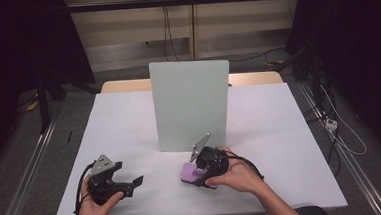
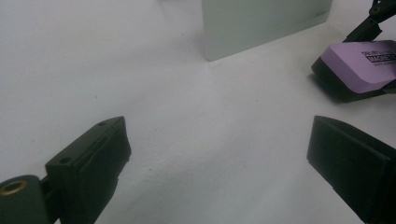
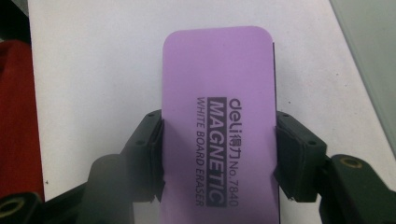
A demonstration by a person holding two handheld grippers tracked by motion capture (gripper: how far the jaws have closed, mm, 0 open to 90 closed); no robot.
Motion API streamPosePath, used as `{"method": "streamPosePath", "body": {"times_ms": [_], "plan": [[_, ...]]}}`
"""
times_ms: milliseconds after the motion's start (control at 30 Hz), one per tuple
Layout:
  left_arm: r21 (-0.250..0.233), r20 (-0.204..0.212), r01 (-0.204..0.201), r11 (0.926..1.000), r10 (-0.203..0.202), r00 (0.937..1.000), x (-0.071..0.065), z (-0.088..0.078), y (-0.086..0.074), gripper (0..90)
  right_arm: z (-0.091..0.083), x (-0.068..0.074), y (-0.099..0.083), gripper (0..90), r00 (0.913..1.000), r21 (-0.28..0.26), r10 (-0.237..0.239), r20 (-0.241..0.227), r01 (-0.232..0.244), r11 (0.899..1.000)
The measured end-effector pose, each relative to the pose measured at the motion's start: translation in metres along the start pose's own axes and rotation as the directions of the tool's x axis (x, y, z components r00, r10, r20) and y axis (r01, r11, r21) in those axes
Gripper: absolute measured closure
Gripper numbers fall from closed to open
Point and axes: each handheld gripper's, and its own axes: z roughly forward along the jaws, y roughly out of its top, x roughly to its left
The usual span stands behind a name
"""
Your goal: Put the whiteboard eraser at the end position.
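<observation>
Currently: my right gripper [image 3: 218,158] clamps purple eraser [image 3: 217,116] flat, prob. for board [image 1: 191,105]; left gripper [image 2: 224,163] open, empty.

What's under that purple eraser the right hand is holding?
The white table lies under the eraser, which the right gripper clamps by its long sides. A dark layer shows beneath its purple top. Whether it touches the table can't be told, and the spot directly below is covered.
</observation>
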Motion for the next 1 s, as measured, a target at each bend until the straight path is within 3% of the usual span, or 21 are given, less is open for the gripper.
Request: {"method": "streamPosePath", "body": {"times_ms": [300, 733, 900, 1000], "plan": [[0.005, 0.002, 0.005, 1.0, -0.005, 1.0, -0.0005, 0.0009, -0.0005, 5.6, 0.0044, -0.0041, -0.0032, 41.0, 0.9987, -0.019, 0.048, -0.021, -0.048, 0.999], [0.018, 0.008, 0.003, 0.9998, -0.003, 1.0, -0.0004, 0.0018, -0.0002, 5.6, 0.0055, -0.0025, -0.0053, 36.1, 0.9993, -0.035, 0.036, 0.006, -0.035, 0.999], [0.015, 0.016, 0.004, 0.9999, -0.004, 0.9999, -0.0001, 0.0043, 0.0012, 5.6, 0.0061, -0.0018, -0.0058, 24.4, 0.9984, -0.035, 0.049, 0.029, -0.048, 0.998], [0.026, 0.022, -0.007, 0.9996, 0.006, 0.9997, 0.0, 0.0069, 0.0035, 5.6, 0.0055, -0.0023, -0.008, 17.5, 0.9974, -0.051, 0.071, 0.012, -0.07, 0.996]]}}
